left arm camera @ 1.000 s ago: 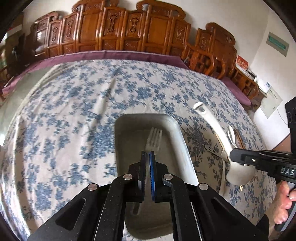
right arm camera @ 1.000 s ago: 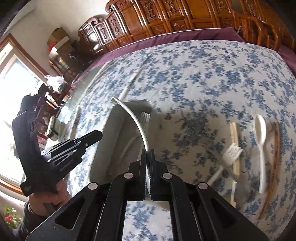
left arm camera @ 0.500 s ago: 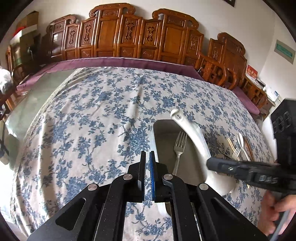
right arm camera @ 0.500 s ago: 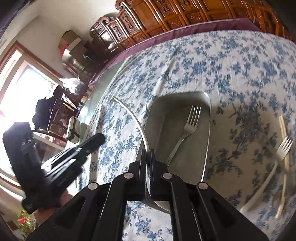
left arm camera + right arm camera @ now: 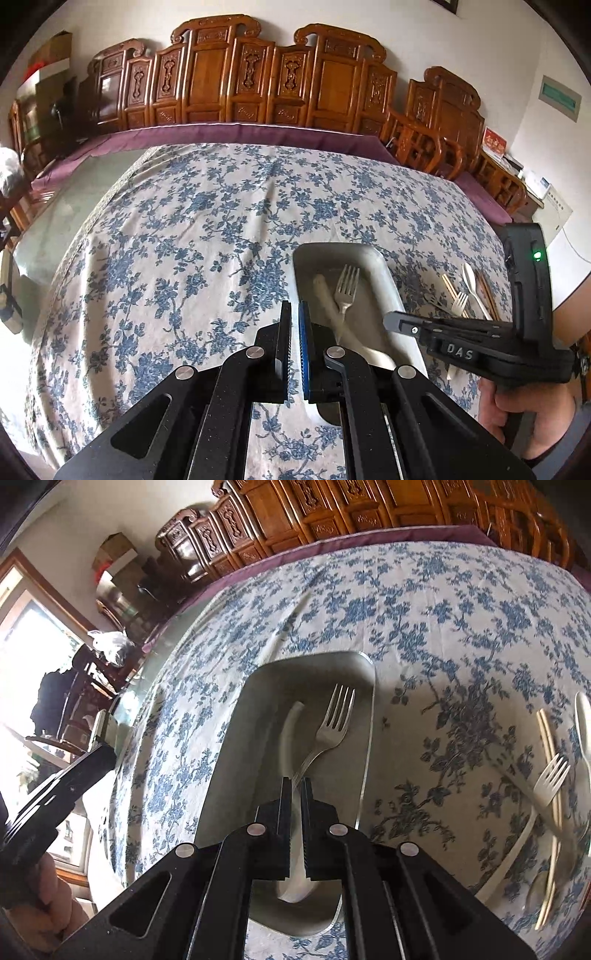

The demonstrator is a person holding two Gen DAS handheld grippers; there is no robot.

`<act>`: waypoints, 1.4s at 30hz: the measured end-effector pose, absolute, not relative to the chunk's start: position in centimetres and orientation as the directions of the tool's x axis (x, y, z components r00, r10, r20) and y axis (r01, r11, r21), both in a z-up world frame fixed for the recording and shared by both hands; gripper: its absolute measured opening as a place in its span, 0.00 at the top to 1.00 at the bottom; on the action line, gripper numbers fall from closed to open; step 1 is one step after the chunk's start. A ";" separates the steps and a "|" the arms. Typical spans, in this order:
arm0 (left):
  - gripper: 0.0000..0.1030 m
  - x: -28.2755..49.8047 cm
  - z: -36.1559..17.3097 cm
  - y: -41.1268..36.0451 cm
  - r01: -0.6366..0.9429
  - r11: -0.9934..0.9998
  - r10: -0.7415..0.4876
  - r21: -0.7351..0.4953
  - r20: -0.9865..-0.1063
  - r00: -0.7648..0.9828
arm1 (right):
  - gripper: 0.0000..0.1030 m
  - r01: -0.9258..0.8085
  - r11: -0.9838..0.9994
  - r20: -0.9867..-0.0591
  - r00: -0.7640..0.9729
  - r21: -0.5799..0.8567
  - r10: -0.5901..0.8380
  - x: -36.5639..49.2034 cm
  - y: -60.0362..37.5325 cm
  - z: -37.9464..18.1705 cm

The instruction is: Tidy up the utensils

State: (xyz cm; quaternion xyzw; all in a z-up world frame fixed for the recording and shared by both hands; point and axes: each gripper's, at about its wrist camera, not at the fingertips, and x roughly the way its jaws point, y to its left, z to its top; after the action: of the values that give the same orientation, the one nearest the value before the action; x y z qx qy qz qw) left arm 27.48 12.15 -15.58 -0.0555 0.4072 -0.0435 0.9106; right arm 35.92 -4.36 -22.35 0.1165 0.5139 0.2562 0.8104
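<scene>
While the right tongs [image 5: 293, 786], whose jaws have just been opening, stand slightly parted around the white ladle [image 5: 290, 738] lying in the metal tray [image 5: 236, 746] beside a steel fork [image 5: 332, 723], the left tongs [image 5: 294, 314] stay clenched and empty at nine o'clock of the tray, over the tabletop [image 5: 184, 240].

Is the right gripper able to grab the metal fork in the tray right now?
Probably yes. The right gripper sits low over the tray, and the metal fork lies just ahead. Only the white ladle beside it, whose handle lies between the just-opening jaws, is in the way.
</scene>
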 end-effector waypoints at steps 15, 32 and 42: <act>0.74 26.6 -16.3 1.2 0.208 0.969 -0.238 -0.135 -0.742 0.626 | 0.81 -0.335 0.914 -0.736 0.555 0.229 0.388 30.6 -19.5 -18.6; 0.73 27.2 -20.9 -7.4 0.317 0.941 -0.283 -0.122 -0.798 0.533 | 0.67 -0.379 0.923 -0.811 0.518 0.065 0.270 32.3 -22.0 -26.3; 0.73 26.5 -21.3 -8.0 0.318 0.940 -0.286 -0.126 -0.801 0.526 | 0.64 -0.403 0.915 -0.836 0.496 0.017 0.234 32.8 -21.1 -27.5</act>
State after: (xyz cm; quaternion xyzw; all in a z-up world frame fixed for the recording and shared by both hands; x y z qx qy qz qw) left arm 26.51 -8.02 -21.31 0.0177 0.4553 -0.1728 0.8733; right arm 32.75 -21.08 -27.47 -0.0906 0.4667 0.1852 0.8601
